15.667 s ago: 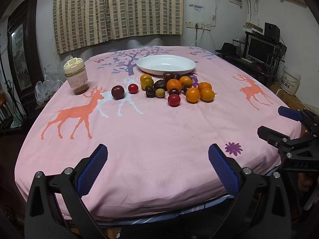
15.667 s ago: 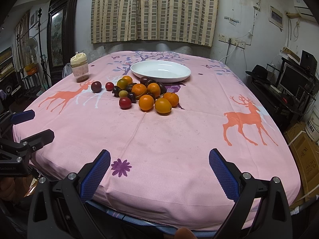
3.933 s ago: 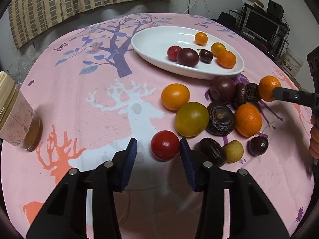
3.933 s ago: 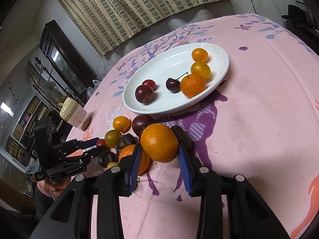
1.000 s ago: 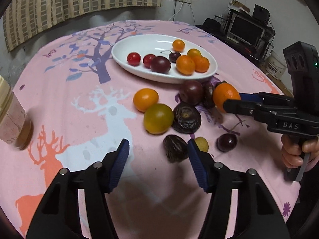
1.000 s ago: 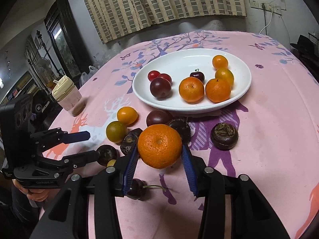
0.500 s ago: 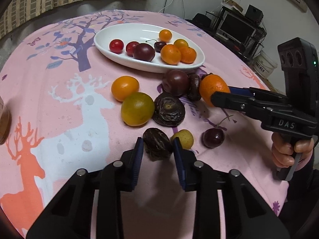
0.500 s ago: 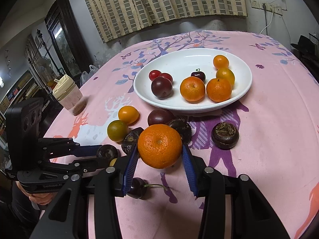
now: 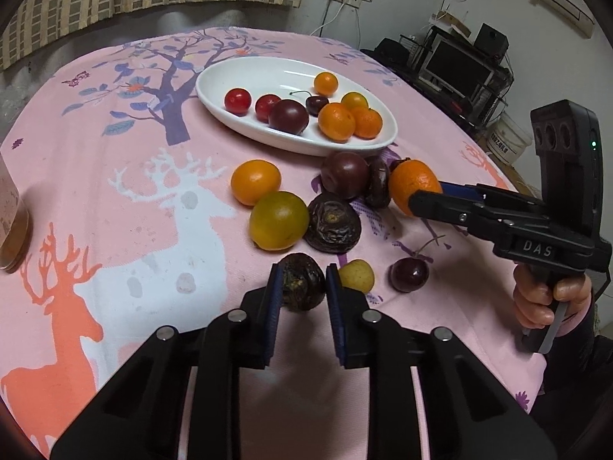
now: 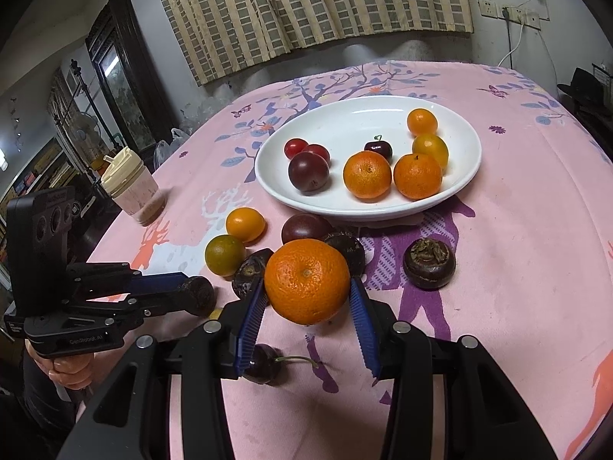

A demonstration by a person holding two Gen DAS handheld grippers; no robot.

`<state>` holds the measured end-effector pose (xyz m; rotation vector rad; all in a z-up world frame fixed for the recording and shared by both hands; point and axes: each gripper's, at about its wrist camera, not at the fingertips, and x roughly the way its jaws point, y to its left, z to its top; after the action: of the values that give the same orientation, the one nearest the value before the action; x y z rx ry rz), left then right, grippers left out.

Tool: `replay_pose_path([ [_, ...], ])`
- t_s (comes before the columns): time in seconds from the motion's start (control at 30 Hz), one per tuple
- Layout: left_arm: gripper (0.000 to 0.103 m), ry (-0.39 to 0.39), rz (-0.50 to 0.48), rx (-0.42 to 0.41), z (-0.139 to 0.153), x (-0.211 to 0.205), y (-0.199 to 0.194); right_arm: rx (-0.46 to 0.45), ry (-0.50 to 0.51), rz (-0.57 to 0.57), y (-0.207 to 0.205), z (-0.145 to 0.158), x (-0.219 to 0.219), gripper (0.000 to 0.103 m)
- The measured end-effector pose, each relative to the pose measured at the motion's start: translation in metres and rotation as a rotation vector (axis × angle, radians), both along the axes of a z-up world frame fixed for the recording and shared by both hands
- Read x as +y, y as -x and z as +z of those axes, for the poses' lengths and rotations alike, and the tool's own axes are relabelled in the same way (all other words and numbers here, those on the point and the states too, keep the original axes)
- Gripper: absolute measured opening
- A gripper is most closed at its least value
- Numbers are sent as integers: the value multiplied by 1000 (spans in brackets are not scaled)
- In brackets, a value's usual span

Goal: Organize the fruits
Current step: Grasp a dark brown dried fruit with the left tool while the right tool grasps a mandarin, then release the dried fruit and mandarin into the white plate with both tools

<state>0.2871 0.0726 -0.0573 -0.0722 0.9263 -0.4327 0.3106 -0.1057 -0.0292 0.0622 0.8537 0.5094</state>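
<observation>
The left gripper [image 9: 302, 283] is closed narrow on a dark wrinkled fruit [image 9: 302, 280], brown-black with a rough, dull skin, still resting on the pink tablecloth [image 9: 126, 191] toward the near edge of the table. The right gripper [image 10: 306, 299] holds an orange [image 10: 306, 280] between its blue pads, bright and dimpled, lifted just clear of the cloth in front of the white dish [image 10: 469, 170].

The dish sits toward the far side of the table and carries two small red tomatoes, a dark plum, a cherry and four orange fruits, with bare white at its far-left end. Between dish and grippers lie a loose orange fruit [image 9: 255, 182], a yellow-green fruit [image 9: 279, 220], a plum [image 9: 345, 174] and more dark wrinkled fruits, packed close. A small yellow fruit [image 9: 356, 276] lies just beside the left gripper's right finger, and a stemmed cherry [image 9: 409, 274] is near it. One wrinkled fruit [image 10: 429, 263] sits apart, by the near-right of the dish. A lidded jar [image 10: 132, 188] stands near the left edge. The cloth to the right of the dish is open.

Half a second ago the left gripper stood slightly wider around the wrinkled fruit; it has now closed on it. The orange remains held as before.
</observation>
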Motion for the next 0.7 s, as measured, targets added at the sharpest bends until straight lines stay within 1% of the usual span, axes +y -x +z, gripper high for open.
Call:
replay_pose_path([
  [0.07,23,-10,-3,-1,-1,-2,1,-2,1,2,0,1,0,45],
  [0.13,23,-40,10,-9,-3,-5,1,-3,0,3,1,1,0,45],
  [0.2,23,-52,27,-3,-5,-4,0,-2,0,3,1,1,0,45],
  [0.27,26,-63,53,25,-10,-1,-5,-2,1,4,1,1,0,45],
  [0.3,31,-72,66,49,-15,-1,-9,-2,1,4,1,1,0,45],
  [0.37,31,-77,74,47,-16,-1,-9,-3,0,5,2,1,0,45],
  [0.57,31,-74,84,41,-16,1,-10,-13,-1,8,3,2,1,45],
  [0.63,31,-67,98,27,-10,4,-8,-21,-1,6,4,3,1,45],
  [0.7,31,-37,106,7,1,7,-9,-32,-2,5,3,6,-1,45],
])
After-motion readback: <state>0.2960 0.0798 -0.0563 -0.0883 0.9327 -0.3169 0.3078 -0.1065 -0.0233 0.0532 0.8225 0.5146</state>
